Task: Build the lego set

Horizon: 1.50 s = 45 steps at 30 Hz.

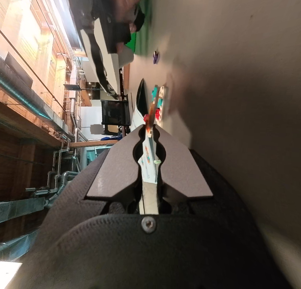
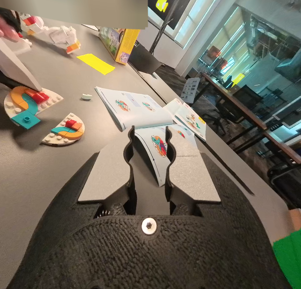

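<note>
The larger half-built plate [image 2: 32, 101] is clamped edge-on by the left gripper [image 1: 149, 129], presumably steadied for joining; the right gripper [image 2: 149, 129] is held with jaws apart, empty, above the open booklet [image 2: 135, 111].

The left gripper [image 1: 149, 129] fingers [image 1: 123, 158] pinch a half-round lego plate [image 1: 153, 111] edge-on above the grey table [image 1: 228, 85].

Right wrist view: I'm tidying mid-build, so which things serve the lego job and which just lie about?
Job: tiled white half-round plate in the left gripper; matching half-round plate lying flat; pale green curved brick; open instruction booklet; clear bags of bricks.
Lying about: yellow paper sheet; yellow cardboard box; second booklet.
</note>
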Tool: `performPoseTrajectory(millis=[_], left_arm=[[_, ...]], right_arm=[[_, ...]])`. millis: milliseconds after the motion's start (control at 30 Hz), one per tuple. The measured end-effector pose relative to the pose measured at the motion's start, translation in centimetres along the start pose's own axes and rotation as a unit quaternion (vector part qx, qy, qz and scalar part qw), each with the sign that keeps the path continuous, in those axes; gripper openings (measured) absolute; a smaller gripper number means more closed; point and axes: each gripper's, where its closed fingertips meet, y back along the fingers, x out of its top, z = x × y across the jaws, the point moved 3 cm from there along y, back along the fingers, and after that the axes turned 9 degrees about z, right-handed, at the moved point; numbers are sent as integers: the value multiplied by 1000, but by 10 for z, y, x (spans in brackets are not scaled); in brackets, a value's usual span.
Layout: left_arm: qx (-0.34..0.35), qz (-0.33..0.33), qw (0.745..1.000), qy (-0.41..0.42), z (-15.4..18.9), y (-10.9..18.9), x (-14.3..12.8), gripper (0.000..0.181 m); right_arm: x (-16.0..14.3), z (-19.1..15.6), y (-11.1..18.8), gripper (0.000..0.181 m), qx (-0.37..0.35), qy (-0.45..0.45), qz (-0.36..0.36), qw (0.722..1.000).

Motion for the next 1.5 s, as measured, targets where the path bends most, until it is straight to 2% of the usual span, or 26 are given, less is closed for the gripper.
performPoseTrajectory(millis=[900,1267,1500], left_arm=[[-40,-9,999,6,9,0,-2,8],[-65,-40,997,24,14,-8,-8,8],[-93,-51,991,77,13,-11,-5,10]], right_arm=[[1,11,5,29,-31,-17,19,999],[0,11,4,27,-29,-15,19,999],[0,10,4,27,-26,-12,17,999]])
